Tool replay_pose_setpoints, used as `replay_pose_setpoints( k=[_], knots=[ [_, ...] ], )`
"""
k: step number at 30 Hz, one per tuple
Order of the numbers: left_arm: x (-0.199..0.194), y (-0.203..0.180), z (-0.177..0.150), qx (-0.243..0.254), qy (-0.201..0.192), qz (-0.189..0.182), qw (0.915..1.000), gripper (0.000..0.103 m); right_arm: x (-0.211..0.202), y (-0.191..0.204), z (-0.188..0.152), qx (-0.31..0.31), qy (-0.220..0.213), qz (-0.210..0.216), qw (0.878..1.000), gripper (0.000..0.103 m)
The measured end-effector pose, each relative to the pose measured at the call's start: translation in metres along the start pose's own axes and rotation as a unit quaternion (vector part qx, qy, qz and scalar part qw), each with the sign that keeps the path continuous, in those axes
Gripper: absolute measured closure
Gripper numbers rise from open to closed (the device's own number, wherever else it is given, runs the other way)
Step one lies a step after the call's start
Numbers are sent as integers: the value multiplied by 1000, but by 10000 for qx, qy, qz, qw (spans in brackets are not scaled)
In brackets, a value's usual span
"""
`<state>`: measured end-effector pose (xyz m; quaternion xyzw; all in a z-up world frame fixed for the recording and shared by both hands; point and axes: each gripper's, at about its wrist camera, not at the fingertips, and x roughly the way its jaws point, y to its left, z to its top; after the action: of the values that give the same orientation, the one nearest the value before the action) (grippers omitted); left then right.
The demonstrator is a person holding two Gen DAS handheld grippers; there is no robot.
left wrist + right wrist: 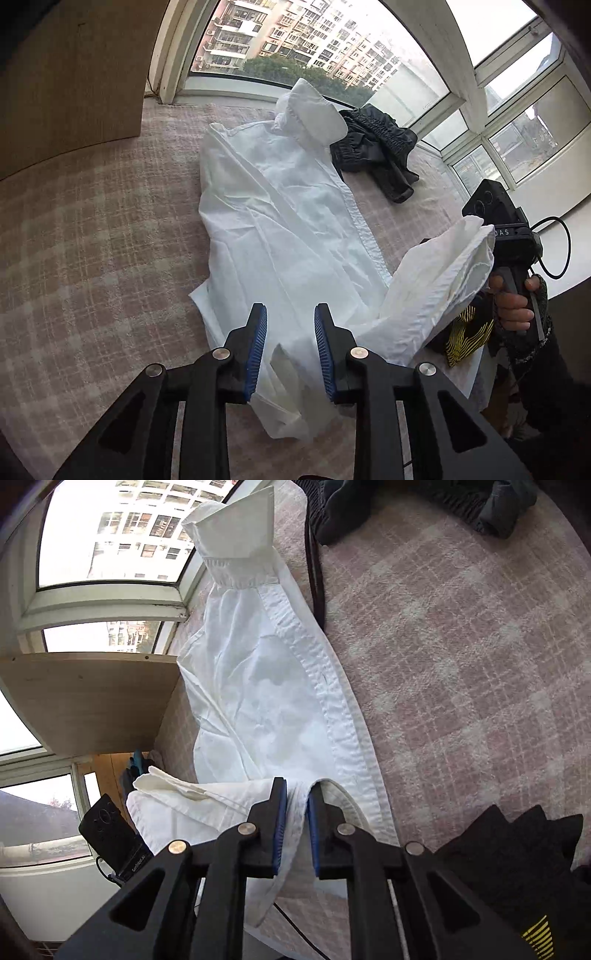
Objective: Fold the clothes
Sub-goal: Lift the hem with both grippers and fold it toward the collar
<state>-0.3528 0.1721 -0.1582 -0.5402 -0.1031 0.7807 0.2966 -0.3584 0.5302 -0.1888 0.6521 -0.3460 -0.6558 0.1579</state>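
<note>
While the white cotton shirt (280, 206) lay lengthwise on the pink checked bedspread (92, 229), collar toward the window, I was in the sleeve-folding step of the task. My right tool (297, 825) was clenched on a bunched fold of the shirt's white fabric, which ran between the blue ribbed pads (280, 827) and hung below them. Seen from the left wrist camera, that tool (491, 236) held the sleeve end (443, 266) raised off the bed, to the right of the shirt body. My left tool (290, 321) was released, its pads apart with nothing between them, and it hovered over the lower hem region of the shirt; I could not tell whether it touched the cloth.

A crumpled black garment with an elasticated band (376, 147) lay beside the collar, not yet handled. It appeared to touch the collar's edge, though I could not confirm this.

In my judgement, the next move called for carrying the raised sleeve across the shirt body and laying it flat along the button placket (325, 686). The left tool would then be needed to pin or grasp the hem so that the body did not drag. Slack fabric was likely to bunch unless tension was kept even.
</note>
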Motion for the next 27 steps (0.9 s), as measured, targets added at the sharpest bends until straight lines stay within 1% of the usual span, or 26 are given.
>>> replay_pose_setpoints(
  k=[1, 2, 4, 5, 6, 7, 8, 9, 11, 12, 13, 14, 16, 17, 18, 19, 20, 21, 23, 24, 26, 27],
  knots=[
    [-2, 8, 5, -63, -58, 100, 9999, 74, 2, -1, 5, 1, 22, -200, 9998, 91],
    [-7, 14, 9, -94, -138, 191, 9997, 72, 0, 3, 3, -201, -45, -367, 9991, 91],
    [-26, 18, 8, -37, -342, 301, 9990, 64, -5, 11, -9, -523, -102, -480, 9974, 91],
    [-36, 18, 3, -7, -425, 306, 9986, 64, -8, 14, -15, -661, -117, -519, 9964, 90],
    [-43, 18, -3, 9, -477, 274, 9985, 63, -11, 18, -21, -800, -132, -558, 9951, 85],
    [-47, 16, -10, 17, -480, 214, 9986, 60, -13, 21, -27, -938, -147, -598, 9937, 79],
    [-48, 13, -19, 22, -449, 150, 9989, 60, -15, 19, -28, -876, -100, -421, 9952, 60],
    [-47, 8, -28, 54, -401, 67, 9992, 60, -16, 14, -25, -688, -66, -252, 9973, 44],
    [-36, -6, -42, 216, -259, -162, 9993, 60, -18, 2, -20, -276, -28, 3, 9996, 43],
    [-27, -15, -46, 352, -177, -302, 9988, 60, -22, 0, -18, -206, -118, -58, 9997, 43],
    [-15, -26, -48, 522, -65, -455, 9976, 60, -30, 1, -18, -246, -273, -237, 9990, 43],
    [-2, -34, -50, 694, 49, -457, 9965, 60, -41, 2, -20, -328, -498, -469, 9971, 43],
    [27, -40, -52, 997, 296, 12, 9946, 60, -66, 15, -33, -786, -1135, -871, 9866, 43],
    [40, -38, -53, 1057, 448, 297, 9929, 61, -71, 27, -39, -1184, -1362, -1060, 9779, 43],
    [50, -36, -53, 1055, 569, 459, 9917, 63, -69, 43, -48, -1725, -1458, -1297, 9655, 45],
    [51, -35, -52, 978, 595, 404, 9926, 63, -65, 60, -57, -2295, -1514, -1552, 9489, 47],
    [47, -37, -49, 981, 523, 337, 9932, 63, -56, 76, -66, -2880, -1530, -1805, 9279, 57],
    [42, -42, -45, 1075, 414, 321, 9928, 63, -42, 91, -76, -3436, -1509, -2003, 9050, 63],
    [38, -52, -36, 1280, 271, 392, 9906, 63, -6, 109, -92, -4294, -1381, -2272, 8631, 63],
    [37, -56, -31, 1385, 216, 449, 9891, 63, 13, 113, -96, -4581, -1290, -2459, 8444, 63],
    [43, -57, -23, 1444, 227, 561, 9877, 63, 45, 108, -98, -4804, -1148, -2880, 8204, 63],
    [49, -55, -21, 1452, 272, 665, 9868, 63, 53, 99, -94, -4717, -1061, -2982, 8230, 63]
  ],
)
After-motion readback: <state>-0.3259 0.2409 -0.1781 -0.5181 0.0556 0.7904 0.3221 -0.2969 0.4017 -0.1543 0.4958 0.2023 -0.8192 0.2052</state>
